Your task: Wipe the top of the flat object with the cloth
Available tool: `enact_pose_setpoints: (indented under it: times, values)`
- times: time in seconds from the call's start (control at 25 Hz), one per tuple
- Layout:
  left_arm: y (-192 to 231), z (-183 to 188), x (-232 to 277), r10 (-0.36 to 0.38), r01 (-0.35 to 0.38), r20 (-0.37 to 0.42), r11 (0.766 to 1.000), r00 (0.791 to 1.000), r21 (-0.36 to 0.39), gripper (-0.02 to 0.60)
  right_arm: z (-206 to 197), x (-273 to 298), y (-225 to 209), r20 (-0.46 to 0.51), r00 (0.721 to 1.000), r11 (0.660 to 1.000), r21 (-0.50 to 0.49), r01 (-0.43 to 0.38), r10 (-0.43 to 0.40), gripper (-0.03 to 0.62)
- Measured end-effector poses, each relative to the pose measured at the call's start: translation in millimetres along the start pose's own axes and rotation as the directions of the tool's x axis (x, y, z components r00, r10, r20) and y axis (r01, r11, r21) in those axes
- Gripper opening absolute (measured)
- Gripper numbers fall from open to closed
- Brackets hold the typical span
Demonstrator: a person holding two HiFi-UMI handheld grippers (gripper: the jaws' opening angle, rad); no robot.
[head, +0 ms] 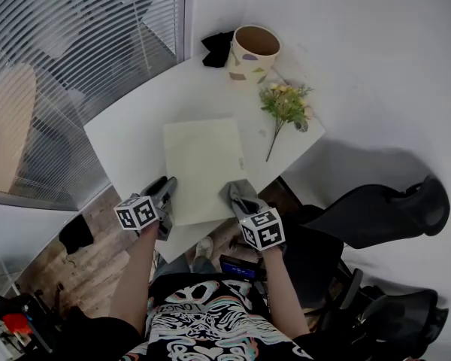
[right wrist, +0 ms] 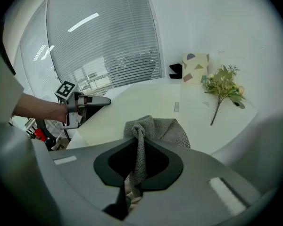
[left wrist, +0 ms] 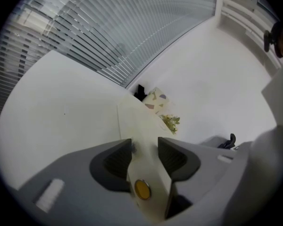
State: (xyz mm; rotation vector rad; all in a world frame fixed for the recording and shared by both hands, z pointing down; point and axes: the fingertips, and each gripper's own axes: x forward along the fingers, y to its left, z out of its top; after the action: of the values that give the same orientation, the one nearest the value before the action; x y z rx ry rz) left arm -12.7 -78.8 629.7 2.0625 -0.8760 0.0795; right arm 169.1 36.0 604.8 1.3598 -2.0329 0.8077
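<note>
A pale cream flat sheet (head: 203,164) lies on the white table (head: 128,138). My left gripper (head: 165,194) is shut on the sheet's near left edge; in the left gripper view the sheet (left wrist: 141,131) runs between both jaws, with a round yellow disc showing on it near the jaws. My right gripper (head: 240,201) is shut on a grey knitted cloth (head: 239,194), which rests on the sheet's near right corner. In the right gripper view the cloth (right wrist: 153,131) bunches out ahead of the jaws onto the sheet (right wrist: 132,107), and the left gripper (right wrist: 85,102) shows at the left.
A patterned paper cup (head: 253,51) stands at the table's far end beside a black object (head: 216,47). A sprig of yellow flowers (head: 284,107) lies on the right side. Dark office chairs (head: 376,216) stand to the right; window blinds (head: 68,59) run along the left.
</note>
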Motion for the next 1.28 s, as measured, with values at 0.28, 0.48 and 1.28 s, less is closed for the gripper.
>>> enact_pose_setpoints:
  times: [0.28, 0.48, 1.28]
  values:
    - [-1.3, -0.6, 0.0, 0.003, -0.003, 0.006, 1.0, 1.0, 0.003, 0.226, -1.1, 2.3, 6.9, -0.012, 1.0, 1.0, -0.007, -0.027, 0.027, 0.015]
    - [0.7, -0.7, 0.2, 0.007, -0.007, 0.005, 1.0, 1.0, 0.005, 0.226, -0.2, 5.2, 12.0, -0.022, 0.999, 0.999, -0.015, -0.046, 0.046, 0.015]
    - [1.2, -1.1, -0.2, 0.018, -0.018, 0.009, 1.0, 1.0, 0.012, 0.225, 2.0, 12.8, 31.7, -0.06, 0.992, 0.993, -0.041, -0.114, 0.112, 0.015]
